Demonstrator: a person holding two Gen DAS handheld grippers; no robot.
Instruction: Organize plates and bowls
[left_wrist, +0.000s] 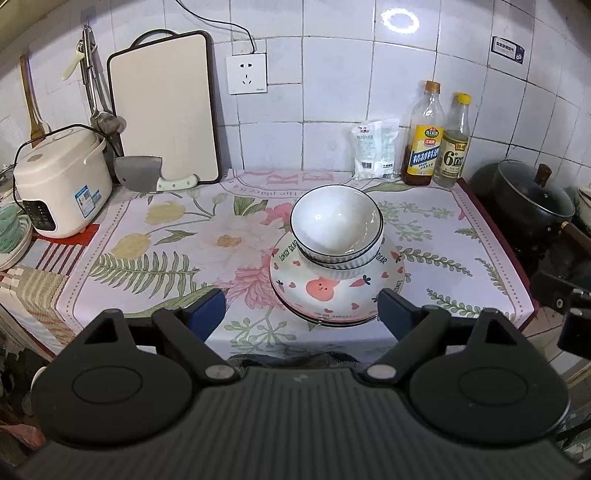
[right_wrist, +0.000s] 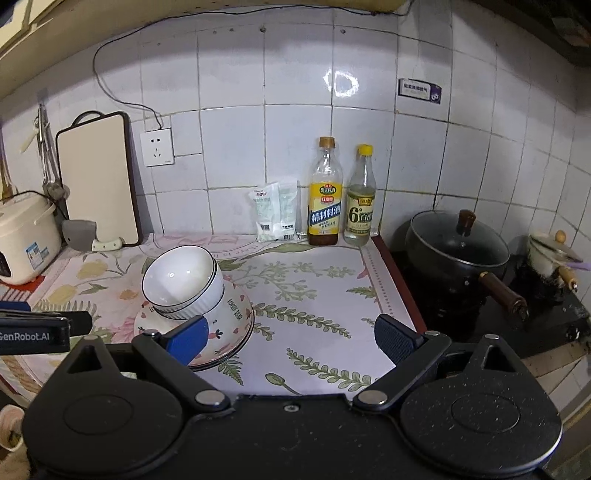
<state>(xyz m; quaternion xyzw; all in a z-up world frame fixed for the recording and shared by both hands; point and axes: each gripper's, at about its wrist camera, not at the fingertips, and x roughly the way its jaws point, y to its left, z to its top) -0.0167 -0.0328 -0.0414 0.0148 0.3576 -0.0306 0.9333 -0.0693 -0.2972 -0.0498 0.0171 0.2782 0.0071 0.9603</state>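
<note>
Two nested white bowls (left_wrist: 336, 225) with black rims and ribbed sides sit, slightly tilted, on a stack of patterned plates (left_wrist: 332, 291) with pink bears, hearts and carrots. The stack rests on the floral mat (left_wrist: 155, 240). My left gripper (left_wrist: 301, 312) is open, its blue-padded fingers (left_wrist: 207, 310) on either side of the plates' near edge and not pressing them. In the right wrist view the bowls (right_wrist: 184, 280) and plates (right_wrist: 236, 317) lie at the left. My right gripper (right_wrist: 291, 341) is open and empty over bare mat, its left finger (right_wrist: 188, 341) in front of the plates.
A rice cooker (left_wrist: 62, 181), cleaver (left_wrist: 144, 173) and cutting board (left_wrist: 162, 107) stand at the back left. Two bottles (left_wrist: 423, 136) and packets (left_wrist: 375, 147) line the tiled wall. A lidded black pot (right_wrist: 458, 251) sits on the stove at the right, past the mat's edge.
</note>
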